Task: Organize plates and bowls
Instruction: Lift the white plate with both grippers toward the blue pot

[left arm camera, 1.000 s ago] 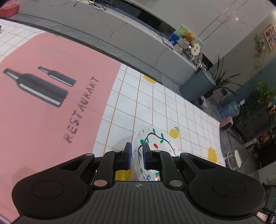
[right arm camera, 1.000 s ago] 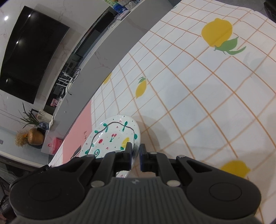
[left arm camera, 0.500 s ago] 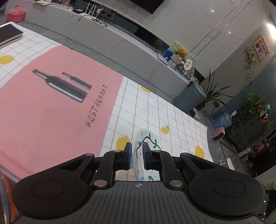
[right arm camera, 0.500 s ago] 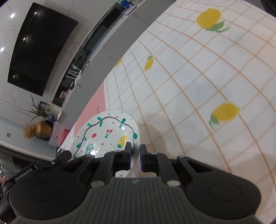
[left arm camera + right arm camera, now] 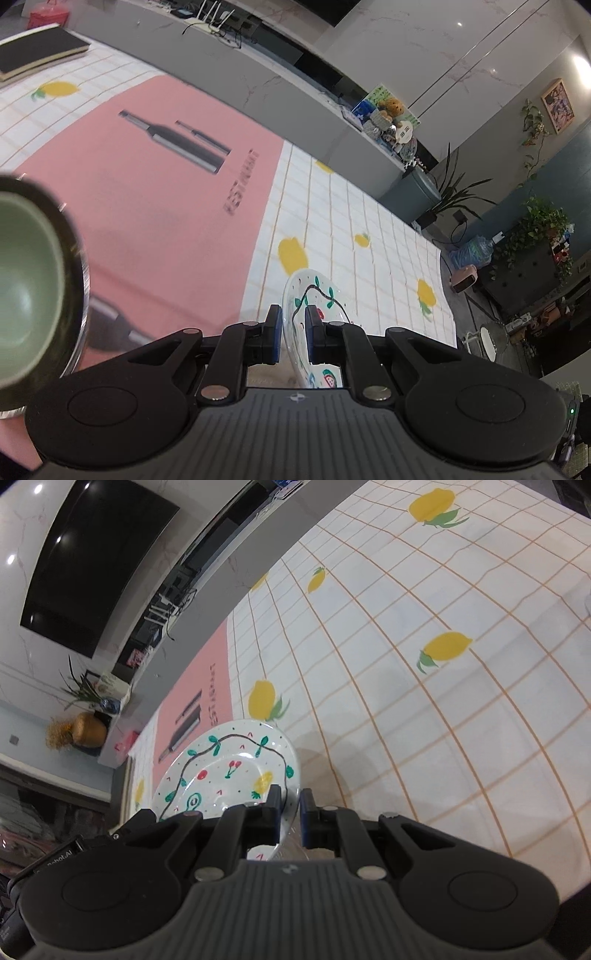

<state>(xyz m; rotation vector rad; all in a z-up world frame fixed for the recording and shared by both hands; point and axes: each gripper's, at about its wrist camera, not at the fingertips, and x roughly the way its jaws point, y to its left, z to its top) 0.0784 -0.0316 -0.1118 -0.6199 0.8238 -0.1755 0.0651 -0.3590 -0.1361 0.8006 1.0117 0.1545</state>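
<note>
lemon-print tablecloth (image 5: 461, 709) sat farther below than a second before. both grippers, left gripper (image 5: 293, 334) and right gripper (image 5: 291, 818), stayed clamped on the painted plate (image 5: 236, 771), now carried clear of the cloth. green bowl (image 5: 26, 269) had entered at left; likely the stacking spot.

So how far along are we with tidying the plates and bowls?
Nothing looks put away yet. In hand: both claws grip the painted plate by its rim, the left claw on one edge and the right claw on the other, holding it above the tablecloth. Left: setting the plate down, then the green bowl at the left edge. Where things go is not shown.
</note>
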